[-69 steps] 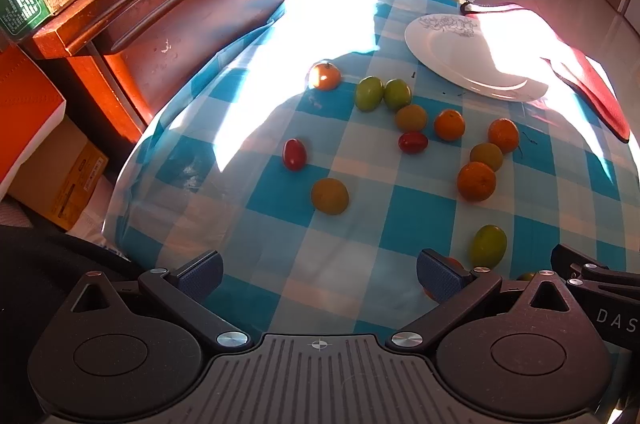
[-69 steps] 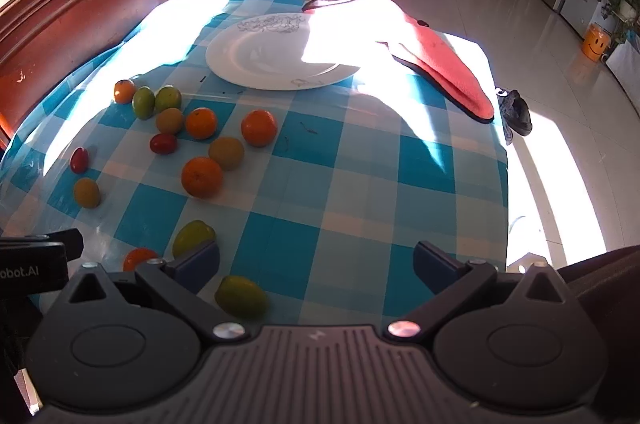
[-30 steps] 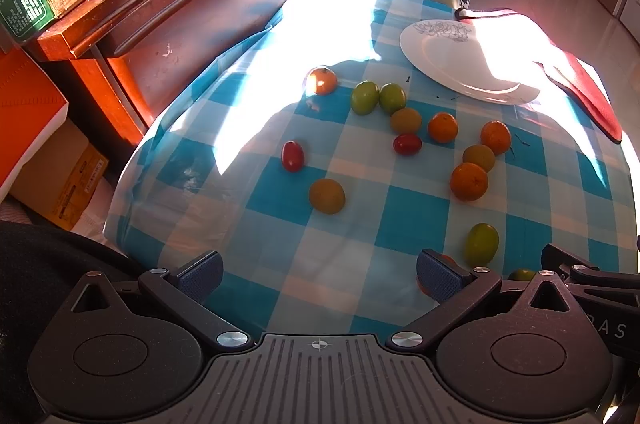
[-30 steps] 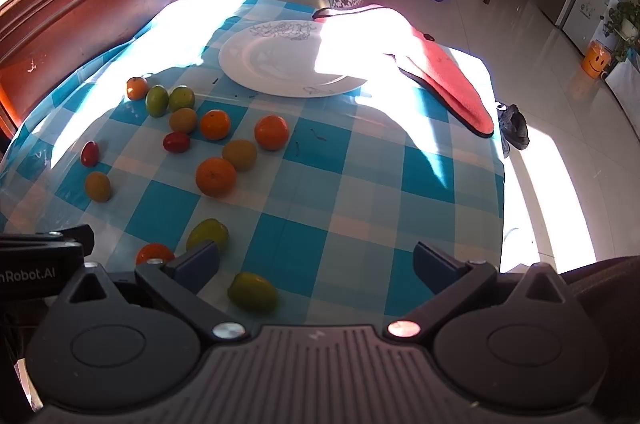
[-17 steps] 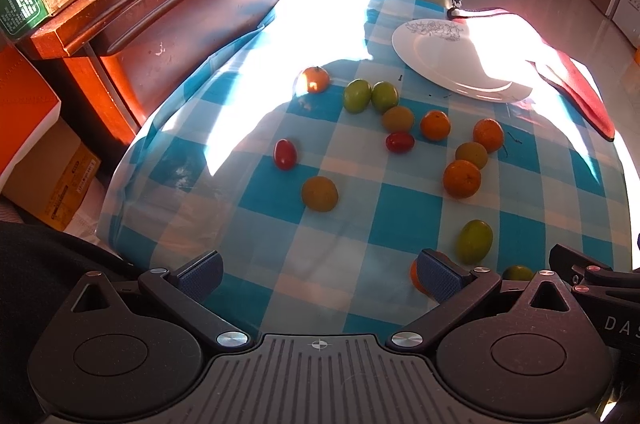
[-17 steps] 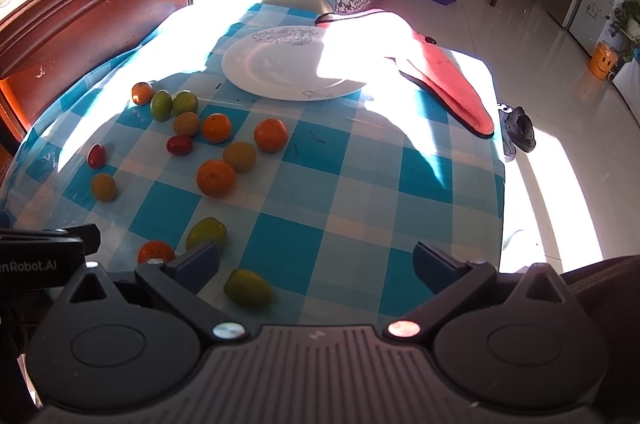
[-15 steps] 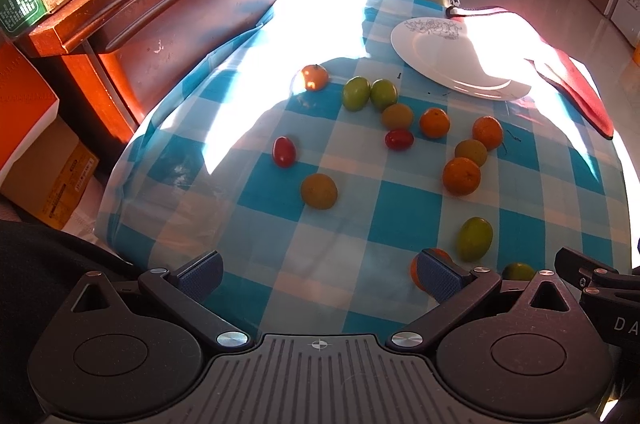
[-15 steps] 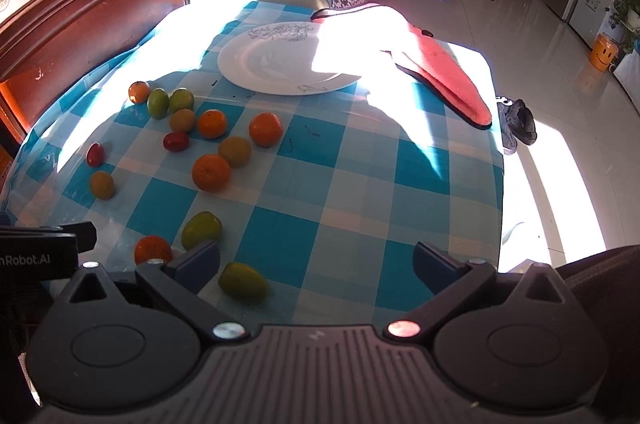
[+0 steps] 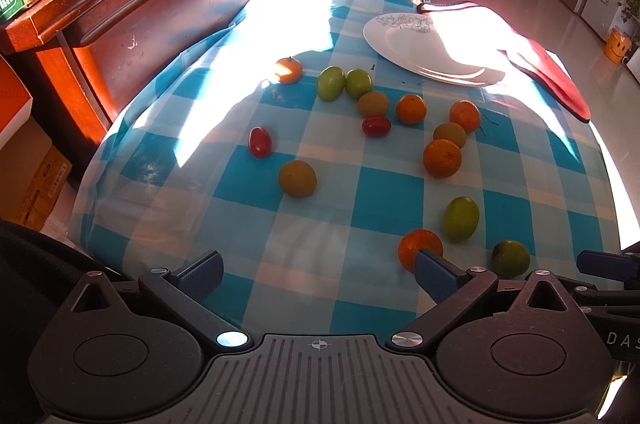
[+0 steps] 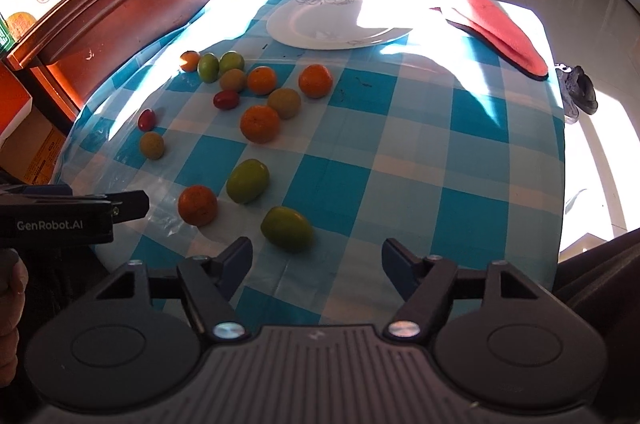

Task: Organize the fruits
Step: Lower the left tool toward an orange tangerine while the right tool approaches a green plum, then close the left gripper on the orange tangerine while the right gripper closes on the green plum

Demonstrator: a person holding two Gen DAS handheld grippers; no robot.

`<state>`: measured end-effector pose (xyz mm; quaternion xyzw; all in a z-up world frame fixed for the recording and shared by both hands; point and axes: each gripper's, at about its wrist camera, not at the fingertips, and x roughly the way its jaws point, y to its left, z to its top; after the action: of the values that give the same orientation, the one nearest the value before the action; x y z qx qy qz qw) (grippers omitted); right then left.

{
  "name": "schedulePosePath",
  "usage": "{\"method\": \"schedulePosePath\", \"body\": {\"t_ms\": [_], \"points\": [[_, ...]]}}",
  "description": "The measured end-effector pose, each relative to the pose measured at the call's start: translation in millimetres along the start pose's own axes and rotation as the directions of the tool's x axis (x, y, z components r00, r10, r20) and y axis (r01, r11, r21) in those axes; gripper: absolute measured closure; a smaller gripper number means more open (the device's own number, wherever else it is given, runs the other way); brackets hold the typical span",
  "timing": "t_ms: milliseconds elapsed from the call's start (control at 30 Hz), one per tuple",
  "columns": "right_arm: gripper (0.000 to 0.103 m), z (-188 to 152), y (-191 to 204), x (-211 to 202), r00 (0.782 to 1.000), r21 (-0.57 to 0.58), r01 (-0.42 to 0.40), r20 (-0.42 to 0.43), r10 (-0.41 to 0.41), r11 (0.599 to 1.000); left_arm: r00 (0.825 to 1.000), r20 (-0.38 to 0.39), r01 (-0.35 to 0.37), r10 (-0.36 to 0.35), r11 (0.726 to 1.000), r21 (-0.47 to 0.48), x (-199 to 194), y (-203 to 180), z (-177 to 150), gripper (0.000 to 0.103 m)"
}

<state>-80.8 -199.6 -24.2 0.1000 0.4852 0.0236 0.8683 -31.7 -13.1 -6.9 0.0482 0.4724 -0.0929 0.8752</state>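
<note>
Left gripper (image 9: 318, 274): jaws spread wide, nothing held, at the near edge of the checked tablecloth (image 9: 384, 192); an orange fruit (image 9: 419, 248) sits just behind its right finger. Right gripper (image 10: 318, 262): jaws likewise apart and empty, a green fruit (image 10: 286, 228) just beyond its left finger. Remaining fruits, orange, green and red, lie scattered over the left and middle of the cloth. White plate (image 10: 320, 24): far side, bare. Red cloth (image 10: 496, 20): far right, beside the plate.

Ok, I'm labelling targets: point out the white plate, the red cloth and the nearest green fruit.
white plate (image 10: 304, 24), right wrist view, bare centre.
red cloth (image 10: 500, 24), right wrist view, middle.
nearest green fruit (image 10: 286, 228), right wrist view, centre.
</note>
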Motion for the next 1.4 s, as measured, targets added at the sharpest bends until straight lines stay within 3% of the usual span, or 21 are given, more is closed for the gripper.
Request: {"method": "schedulePosePath", "body": {"t_ms": [233,433,667,767,933,1033,1267,1400], "points": [[0.049,1,5,8,0.998,-0.033,-0.055,0.019,0.056,0.998,0.999,0.030,0.025,-0.025,1.000,0.003,1,4,-2,0.008],[0.067,1,15,22,0.999,-0.099,-0.036,0.009,0.037,0.994,0.998,0.037,0.057,-0.058,0.998,0.023,4,1,-4,0.018],[0.087,1,7,20,0.998,-0.055,-0.056,0.037,0.058,0.997,0.993,0.024,0.118,-0.119,0.992,0.052,9,-6,-8,0.040],[0.098,3,-1,17,0.997,-0.007,-0.040,0.059,0.040,0.999,0.989,0.031,0.142,-0.145,0.986,0.083,10,-12,-11,0.043],[0.097,5,-9,21,0.998,0.047,-0.049,0.041,0.048,0.998,0.985,0.026,0.166,-0.170,0.980,0.110,17,-20,-13,0.049],[0.090,5,-12,20,0.997,0.073,-0.057,0.052,0.053,0.996,0.983,0.026,0.177,-0.182,0.977,0.121,21,-25,-14,0.050],[0.055,9,-21,14,0.994,0.115,-0.067,0.097,0.056,0.991,0.976,0.030,0.208,-0.215,0.965,0.160,31,-35,-16,0.051],[0.055,15,-18,16,0.992,0.072,-0.056,0.114,0.047,0.996,0.977,0.037,0.203,-0.211,0.967,0.155,36,-35,-16,0.059]]}}
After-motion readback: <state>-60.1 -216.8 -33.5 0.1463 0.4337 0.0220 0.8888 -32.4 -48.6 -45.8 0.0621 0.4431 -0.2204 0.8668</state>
